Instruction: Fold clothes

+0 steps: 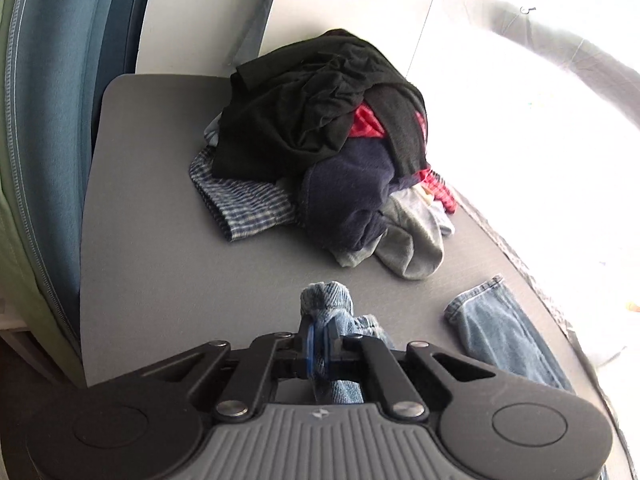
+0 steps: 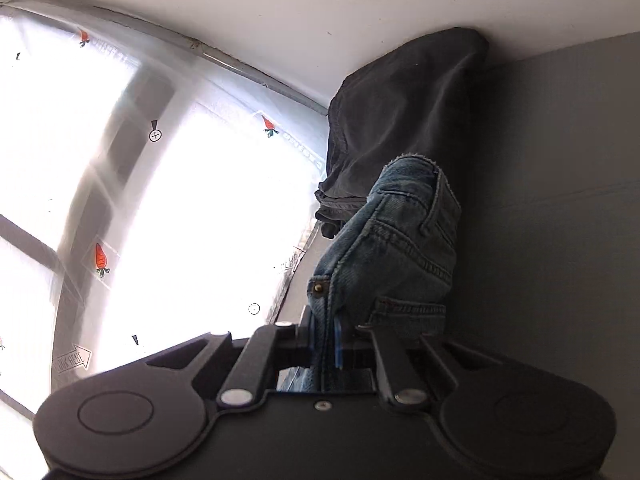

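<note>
Left tool: I see its jaws clamped on a bunched fold of the blue jeans, with a hem-like roll of denim standing up just beyond the blue pads. A second stretch of the same light denim, ending in a stitched cuff, lies flat on the grey tabletop to the right of the left tool.

Right tool: jaws closed tight on the waistband end of the jeans. A metal rivet button and a belt loop show just past the pads, and the denim rises lifted in front of this tool, off the tabletop.

Landmark: the laundry pile. It sits on the tabletop well beyond the left tool, toward the far edge by the white wall. On top of the pile is a crumpled black garment; a red checked piece peeks out beneath it; a navy garment is at the pile's front; a blue-and-white checked cloth spreads at its left foot; grey cloth trails at its right foot, nearest the jeans cuff.

In the right wrist view a dark garment rises behind the jeans against the wall; I cannot tell whether it belongs to the pile. To its left is a bright window with small carrot stickers.
</note>
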`<state>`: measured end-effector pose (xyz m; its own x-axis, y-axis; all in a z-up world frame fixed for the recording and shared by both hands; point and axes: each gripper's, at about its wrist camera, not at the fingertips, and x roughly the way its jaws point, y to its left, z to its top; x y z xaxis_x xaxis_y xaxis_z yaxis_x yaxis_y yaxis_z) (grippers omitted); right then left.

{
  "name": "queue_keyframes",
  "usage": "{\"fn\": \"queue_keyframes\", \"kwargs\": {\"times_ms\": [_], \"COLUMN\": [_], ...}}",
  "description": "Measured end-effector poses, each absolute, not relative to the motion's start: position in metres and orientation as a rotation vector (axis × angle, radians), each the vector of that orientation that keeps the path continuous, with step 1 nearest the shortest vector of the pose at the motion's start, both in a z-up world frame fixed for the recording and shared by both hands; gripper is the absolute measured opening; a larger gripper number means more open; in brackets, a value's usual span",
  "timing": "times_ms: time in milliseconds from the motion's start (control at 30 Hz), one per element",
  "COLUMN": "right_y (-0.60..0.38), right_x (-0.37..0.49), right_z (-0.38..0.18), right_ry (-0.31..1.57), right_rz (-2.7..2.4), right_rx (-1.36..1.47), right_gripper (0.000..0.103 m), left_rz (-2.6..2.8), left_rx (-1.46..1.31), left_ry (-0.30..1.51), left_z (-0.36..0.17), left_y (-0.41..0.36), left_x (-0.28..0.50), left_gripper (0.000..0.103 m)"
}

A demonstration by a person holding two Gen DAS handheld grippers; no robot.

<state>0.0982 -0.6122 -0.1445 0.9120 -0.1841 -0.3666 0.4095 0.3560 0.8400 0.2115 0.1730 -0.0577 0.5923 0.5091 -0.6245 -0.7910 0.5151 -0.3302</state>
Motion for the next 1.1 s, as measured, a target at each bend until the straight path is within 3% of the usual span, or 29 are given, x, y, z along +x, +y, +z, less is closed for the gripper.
{"fn": "queue_keyframes", "kwargs": {"times_ms": [167, 600, 1100], "right_y": [-0.614, -0.604, -0.621], "right_x": [0.096, 0.126, 0.278], "right_z": [-0.131, -0.115, -0.123], "right_ry": [0.160, 0.176, 0.289], "right_rz": [-0.370, -0.403, -0.497], "right_rx": [1.169, 1.097, 1.014], "right_gripper": [0.009, 0.009, 0.009], "left_rz": [0.746, 0.778, 0.748], "left_rx": [-0.651, -0.665, -0.604], "left_ry": [0.405, 0.407, 0.459], "left_z": [-0.025, -0.027, -0.046], "left_y": [0.168, 0.171, 0.167], "left_x": [0.216, 0.250, 0.422], "left_gripper": [0.004, 0.003, 0.003]}}
